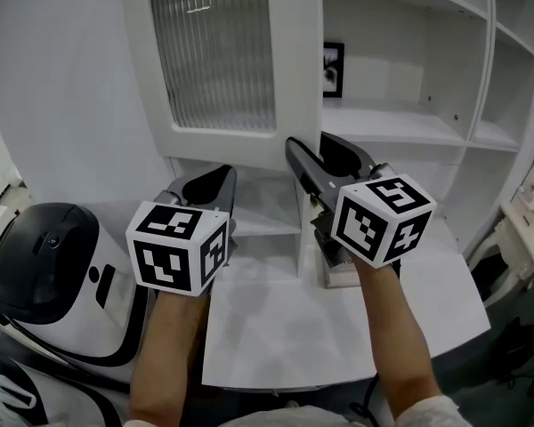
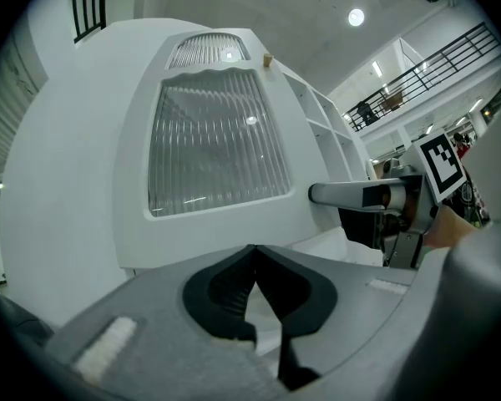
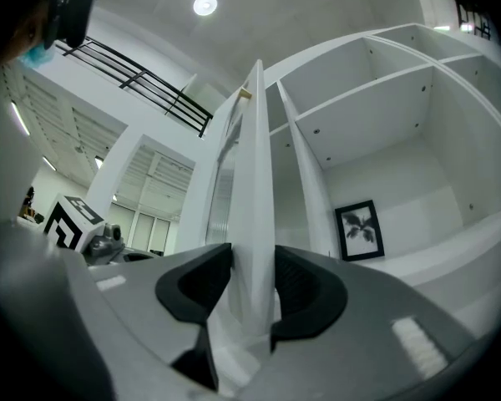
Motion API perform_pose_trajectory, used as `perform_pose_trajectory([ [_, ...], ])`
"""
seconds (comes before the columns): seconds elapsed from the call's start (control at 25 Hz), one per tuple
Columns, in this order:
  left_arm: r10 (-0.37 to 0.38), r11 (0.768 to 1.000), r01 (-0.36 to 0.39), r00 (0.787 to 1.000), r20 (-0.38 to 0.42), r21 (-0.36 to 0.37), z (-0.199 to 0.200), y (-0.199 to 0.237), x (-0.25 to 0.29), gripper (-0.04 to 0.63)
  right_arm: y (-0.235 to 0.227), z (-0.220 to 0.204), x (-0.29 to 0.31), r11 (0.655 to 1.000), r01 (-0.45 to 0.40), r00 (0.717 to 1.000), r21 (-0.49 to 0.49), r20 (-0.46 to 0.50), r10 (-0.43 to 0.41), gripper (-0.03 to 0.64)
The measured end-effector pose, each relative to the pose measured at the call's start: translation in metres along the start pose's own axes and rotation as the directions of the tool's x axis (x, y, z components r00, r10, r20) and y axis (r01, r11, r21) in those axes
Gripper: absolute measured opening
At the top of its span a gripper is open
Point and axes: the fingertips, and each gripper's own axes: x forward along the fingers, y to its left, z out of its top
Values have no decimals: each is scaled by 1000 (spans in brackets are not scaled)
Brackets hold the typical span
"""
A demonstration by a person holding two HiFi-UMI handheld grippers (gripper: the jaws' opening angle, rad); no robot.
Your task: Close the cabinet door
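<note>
The door (image 1: 218,60), at the head view's upper centre, was found swung open, not yet closed, its edge loosely straddled by the parted right hand-held gripper (image 3: 252,266), with the left hand-held gripper (image 2: 255,256) closed, empty.

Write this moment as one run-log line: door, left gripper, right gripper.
cabinet door: not closed | right gripper: open, jaws astride door edge | left gripper: shut, empty
</note>
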Motion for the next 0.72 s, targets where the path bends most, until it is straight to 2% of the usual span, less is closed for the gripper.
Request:
perform_pose_trajectory([
  [0.4,28,1000,-27,1000,13,-14,3,1,23,5,-25,-2,11,998,24,1000,-51,-3,-25,213],
  [0.72,40,999,-39,999,23,-16,7,4,42,5,-45,-5,23,998,28,1000,-49,0,-28,245],
])
